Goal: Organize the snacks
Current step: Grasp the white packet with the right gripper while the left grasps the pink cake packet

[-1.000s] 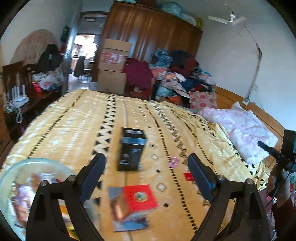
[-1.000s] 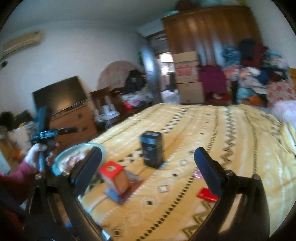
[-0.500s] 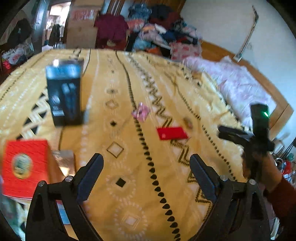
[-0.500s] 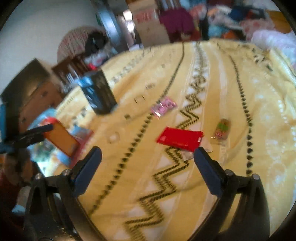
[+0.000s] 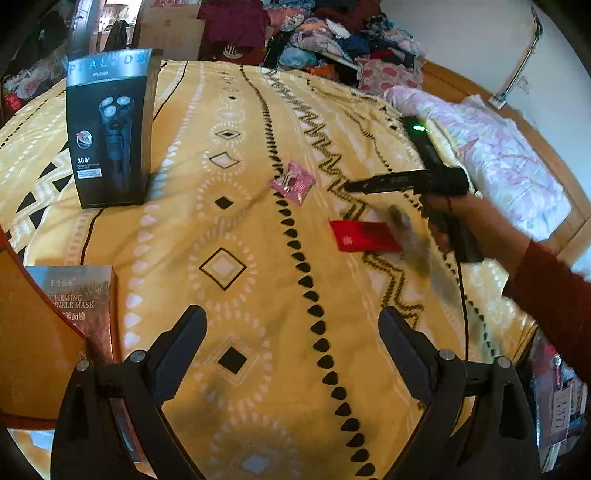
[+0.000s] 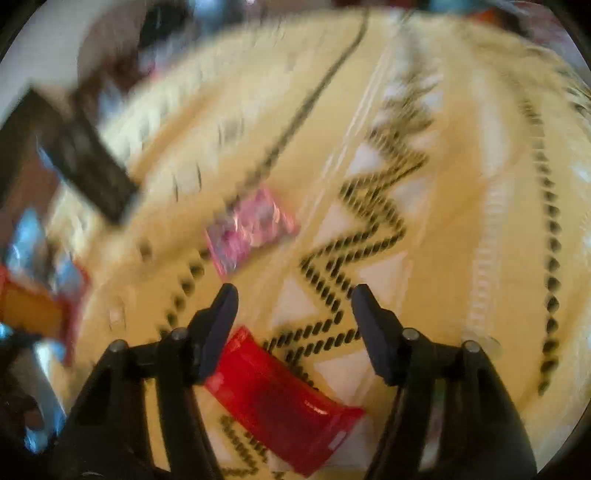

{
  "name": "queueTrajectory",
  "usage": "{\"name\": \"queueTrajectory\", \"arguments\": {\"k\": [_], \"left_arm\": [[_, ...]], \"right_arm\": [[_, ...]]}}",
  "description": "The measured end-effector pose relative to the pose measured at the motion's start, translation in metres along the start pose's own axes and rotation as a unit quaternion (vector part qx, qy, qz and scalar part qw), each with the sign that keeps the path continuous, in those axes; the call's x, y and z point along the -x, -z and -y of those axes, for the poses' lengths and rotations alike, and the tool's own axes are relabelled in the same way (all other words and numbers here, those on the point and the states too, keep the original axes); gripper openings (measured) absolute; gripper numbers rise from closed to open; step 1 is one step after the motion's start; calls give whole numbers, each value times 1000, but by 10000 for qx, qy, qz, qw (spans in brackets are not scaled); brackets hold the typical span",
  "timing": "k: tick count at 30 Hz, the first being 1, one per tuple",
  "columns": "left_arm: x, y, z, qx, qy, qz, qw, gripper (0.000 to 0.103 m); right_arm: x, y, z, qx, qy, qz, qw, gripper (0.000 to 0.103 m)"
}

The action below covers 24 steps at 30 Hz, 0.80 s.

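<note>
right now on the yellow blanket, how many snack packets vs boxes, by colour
red packet: 1
pink packet: 1
black shaver box: 1
silver mask box: 1
orange box: 1, only partly in view
total: 5

Red packet [image 5: 364,236], pink packet [image 5: 293,182], yellow black-zigzag bedspread [image 5: 258,258].

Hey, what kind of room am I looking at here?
Most likely a bedroom in a home. A yellow patterned bedspread covers a wide bed, a pink pillow lies at its far side, and a heap of clothes sits beyond it.
</note>
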<state>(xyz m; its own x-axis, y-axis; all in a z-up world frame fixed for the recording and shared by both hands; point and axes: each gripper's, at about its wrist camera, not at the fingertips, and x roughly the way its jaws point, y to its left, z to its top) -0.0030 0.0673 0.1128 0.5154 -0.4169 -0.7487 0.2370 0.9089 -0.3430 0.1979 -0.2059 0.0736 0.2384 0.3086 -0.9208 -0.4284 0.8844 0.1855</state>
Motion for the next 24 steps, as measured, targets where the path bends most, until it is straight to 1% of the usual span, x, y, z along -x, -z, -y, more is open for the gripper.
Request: {"name": "queueTrajectory", "arguments": {"k": [1,2,3,4,5,6,7,8,9,10,11,12,13,14,16,18,20,21,22,23,24], "left_arm": [[-2,1,-1,-4,12,-27,10000,95],[-2,2,-2,10,57,-38,10000,95],[-2,3,-4,36,90,-28,9999,95],[-4,4,-6,70,144,-33,9999,95],[-8,5,-8,105,173,-61,9998,95],[-13,6,-9,159,200,-124,9996,95],[-17,8,-8,199,234,-166,9994,95],[-19,9,-8,211,269,-175,9993,95],[-21,10,-6,199,309,-168,9992,95],[-21,11,-3,176,332,-165,9992,95],[-22,12,0,149,360,-167,9991,95],[-23,12,2,137,370,-166,9991,95],[-23,11,3,134,376,-153,9991,95],[-24,11,4,129,373,-150,9991,95],[-26,7,6,104,294,-126,9994,95],[-28,2,5,79,148,-64,9998,95],[-29,-2,1,119,53,-47,9999,95],[-29,-2,-1,144,28,-48,9999,95],[-28,-1,-2,153,25,-53,9999,95],[-28,2,-3,148,24,-85,9999,95],[-29,4,-4,156,27,-123,9998,95]], "right_arm": [[-7,0,0,94,142,-225,9996,65],[-10,8,1,39,-64,-435,9990,65],[-8,16,-1,-19,-305,-509,9982,66],[-4,34,-11,55,-670,-593,9960,69],[-1,50,-23,202,-883,-698,9934,69],[3,74,-37,290,-1373,-934,9857,67],[12,94,-44,234,-1922,-1012,9758,65],[26,106,-45,191,-2226,-850,9710,65],[47,118,-37,43,-2310,-515,9716,67],[63,126,-20,-228,-2171,-209,9757,67],[74,132,-3,-484,-1917,50,9802,68],[88,141,21,-852,-1336,382,9866,71],[94,145,38,-1112,-877,537,9885,74],[97,149,58,-1430,-411,640,9868,74],[96,148,77,-1759,-100,813,9810,74],[90,141,86,-1816,68,934,9789,73],[90,134,82,-1978,438,1079,9733,74],[94,130,75,-1895,334,1186,9741,74],[97,125,60,-1633,2,1273,9783,75],[95,122,40,-1301,-340,1163,9841,79],[84,119,14,-860,-809,746,9902,84]]}}
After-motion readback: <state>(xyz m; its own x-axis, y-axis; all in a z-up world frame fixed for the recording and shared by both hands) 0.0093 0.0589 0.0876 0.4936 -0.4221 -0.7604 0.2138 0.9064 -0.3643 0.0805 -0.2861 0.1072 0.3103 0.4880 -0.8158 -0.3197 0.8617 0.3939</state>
